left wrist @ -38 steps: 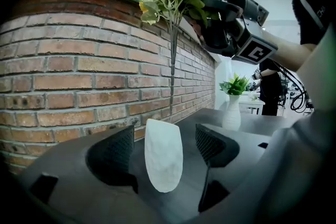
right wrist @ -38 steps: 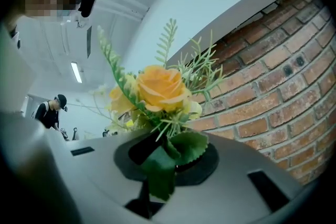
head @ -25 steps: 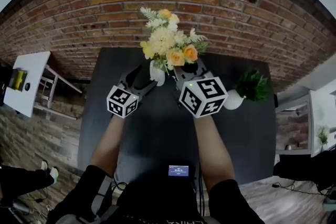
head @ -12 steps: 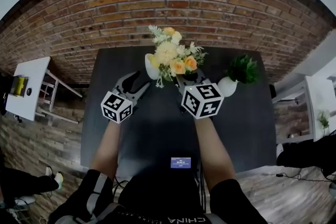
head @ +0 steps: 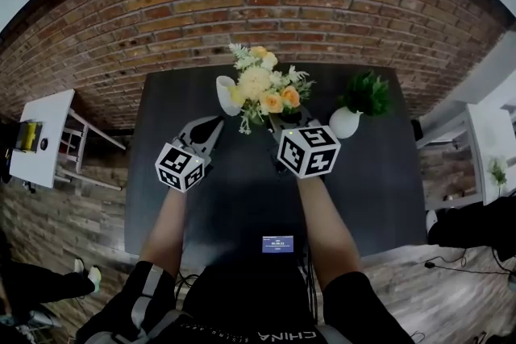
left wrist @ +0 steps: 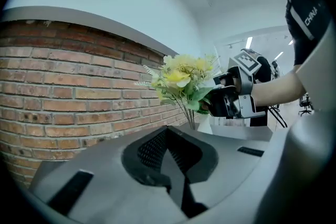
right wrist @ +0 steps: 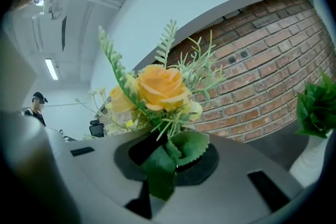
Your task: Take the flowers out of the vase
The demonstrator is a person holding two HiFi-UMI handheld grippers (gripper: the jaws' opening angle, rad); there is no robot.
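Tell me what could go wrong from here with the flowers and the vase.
1. The left claw has just closed empty, off the white vase, so nothing steadies it; if stems are still inside, which I cannot tell, pulling might tip it.
2. The right claw pinches the flowers at low leaves; one could tear or slip.
3. The potted plant stands close beside the right claw; a sideways swing might knock it.

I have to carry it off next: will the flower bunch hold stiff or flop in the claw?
Probably light: the right claw holds the whole flower bunch near its lower leaves alone. Likely springy rather than stiff, since thin stems hang free below the grip. The wide head may sway when moved.
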